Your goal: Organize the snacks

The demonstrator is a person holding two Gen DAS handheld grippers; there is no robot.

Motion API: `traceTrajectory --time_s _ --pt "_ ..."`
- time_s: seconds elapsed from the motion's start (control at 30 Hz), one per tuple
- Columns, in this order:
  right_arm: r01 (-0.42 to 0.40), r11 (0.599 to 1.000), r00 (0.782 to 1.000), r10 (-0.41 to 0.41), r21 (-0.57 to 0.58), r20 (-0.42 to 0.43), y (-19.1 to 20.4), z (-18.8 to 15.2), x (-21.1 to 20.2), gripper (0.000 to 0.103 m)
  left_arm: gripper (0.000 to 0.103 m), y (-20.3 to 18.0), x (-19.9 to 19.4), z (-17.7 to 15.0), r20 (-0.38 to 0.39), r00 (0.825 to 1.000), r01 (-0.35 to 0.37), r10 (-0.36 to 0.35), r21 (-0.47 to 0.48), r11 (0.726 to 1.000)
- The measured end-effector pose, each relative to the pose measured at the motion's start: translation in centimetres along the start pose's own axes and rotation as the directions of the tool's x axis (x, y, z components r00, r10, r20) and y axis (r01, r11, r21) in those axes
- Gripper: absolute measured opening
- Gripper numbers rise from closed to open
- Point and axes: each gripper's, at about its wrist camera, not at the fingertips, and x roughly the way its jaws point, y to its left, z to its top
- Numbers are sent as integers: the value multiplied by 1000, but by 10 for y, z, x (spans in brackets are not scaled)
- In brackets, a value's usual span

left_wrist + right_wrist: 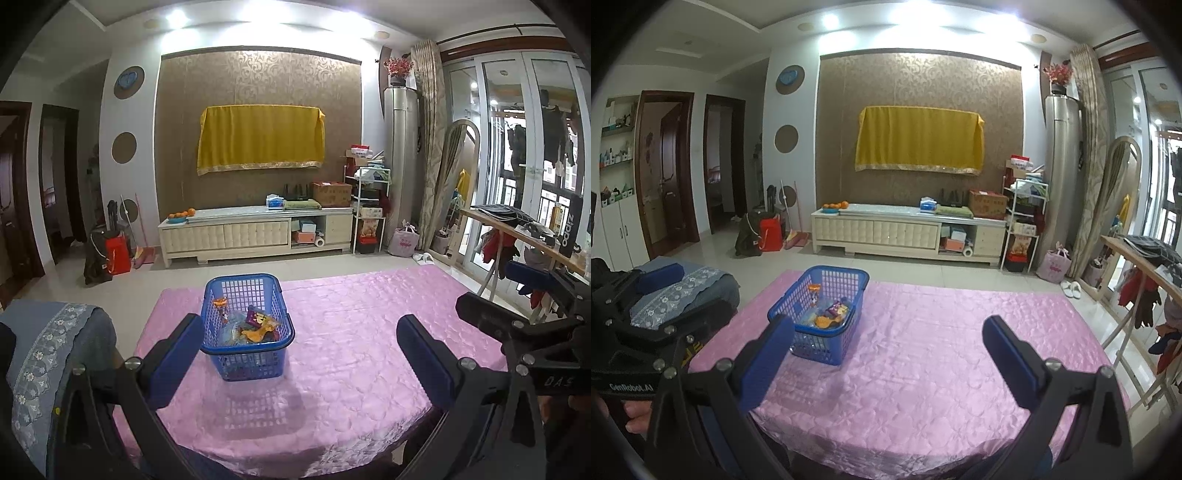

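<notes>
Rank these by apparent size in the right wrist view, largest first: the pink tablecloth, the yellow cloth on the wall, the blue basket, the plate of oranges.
1. pink tablecloth
2. yellow cloth
3. blue basket, though nearness inflates it
4. plate of oranges

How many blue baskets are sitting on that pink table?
1. The blue basket stands on the left part of the pink table, snack packets inside; nothing else there looks like a basket.

Both wrist views look forward over the pink table (351, 332), sharing the blue basket (827, 317) and TV wall.
</notes>
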Motion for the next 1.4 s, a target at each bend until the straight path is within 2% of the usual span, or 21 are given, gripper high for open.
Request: traceTrajectory --time_s 0.53,1.4 --pt "-11 1000 1000 11 6 -11 4 -3 -2 103 103 1 -6 -1 -2 1000 12 -12 -7 1000" --pt "-11 1000 999 12 24 -39 -3 -5 -7 103 103 -5 -4 -1 -47 999 11 -11 -2 1000"
